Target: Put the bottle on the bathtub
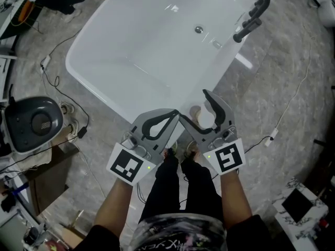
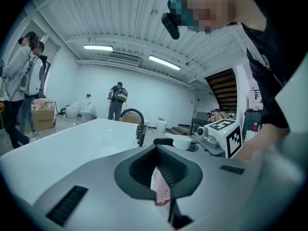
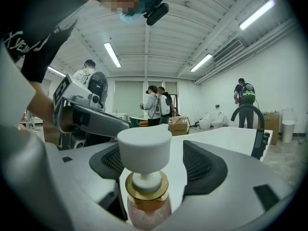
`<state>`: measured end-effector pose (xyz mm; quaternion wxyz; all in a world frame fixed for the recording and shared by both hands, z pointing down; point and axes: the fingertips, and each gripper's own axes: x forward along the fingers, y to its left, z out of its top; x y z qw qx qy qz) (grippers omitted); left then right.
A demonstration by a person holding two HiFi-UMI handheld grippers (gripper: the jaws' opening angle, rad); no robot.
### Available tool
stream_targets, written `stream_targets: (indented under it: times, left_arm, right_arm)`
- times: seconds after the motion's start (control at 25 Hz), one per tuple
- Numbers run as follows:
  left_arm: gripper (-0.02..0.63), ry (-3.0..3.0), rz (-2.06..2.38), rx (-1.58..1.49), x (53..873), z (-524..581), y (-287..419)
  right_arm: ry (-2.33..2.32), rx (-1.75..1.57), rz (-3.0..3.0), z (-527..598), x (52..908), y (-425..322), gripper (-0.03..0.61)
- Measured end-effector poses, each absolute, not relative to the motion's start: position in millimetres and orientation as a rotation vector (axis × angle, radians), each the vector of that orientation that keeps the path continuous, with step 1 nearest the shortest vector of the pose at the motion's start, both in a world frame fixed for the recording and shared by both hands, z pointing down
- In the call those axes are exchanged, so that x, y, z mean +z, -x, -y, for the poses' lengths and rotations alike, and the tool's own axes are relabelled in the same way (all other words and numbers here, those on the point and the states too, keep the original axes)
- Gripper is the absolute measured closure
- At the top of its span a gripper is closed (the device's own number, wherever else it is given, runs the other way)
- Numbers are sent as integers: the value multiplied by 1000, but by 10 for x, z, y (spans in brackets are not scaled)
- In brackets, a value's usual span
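Observation:
The bottle (image 1: 205, 119) has a white pump cap, a gold collar and a pink body (image 3: 144, 153). My right gripper (image 1: 201, 114) is shut on it, holding it just off the near end of the white bathtub (image 1: 84, 69). My left gripper (image 1: 177, 114) is shut, its tips right beside the bottle. In the left gripper view the bottle's pink label (image 2: 161, 189) shows through the gap behind the shut jaws; whether they touch it is unclear. The tub's broad rim (image 3: 226, 138) lies just beyond the bottle.
A black faucet (image 1: 254, 14) stands on the tub's far right rim. A grey round machine (image 1: 31, 122), cables (image 1: 63, 88) and a cardboard box (image 1: 47, 179) are on the floor to the left. People (image 3: 156, 102) stand in the background, with toilets (image 2: 79, 110) beyond.

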<state>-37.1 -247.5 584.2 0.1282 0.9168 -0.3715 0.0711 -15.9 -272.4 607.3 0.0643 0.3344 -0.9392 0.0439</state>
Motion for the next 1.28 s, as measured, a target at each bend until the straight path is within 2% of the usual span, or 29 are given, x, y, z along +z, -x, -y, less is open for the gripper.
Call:
stream_targets:
  times: [0.6, 1.28]
  left_arm:
    - [600, -2708, 1086, 192, 5459, 2344, 348]
    - [600, -2742, 1071, 177, 4517, 1843, 315]
  right_arm:
    - [-1008, 69, 2822, 2566, 5616, 37, 192]
    - [-1043, -19, 2823, 1953, 4345, -182, 187]
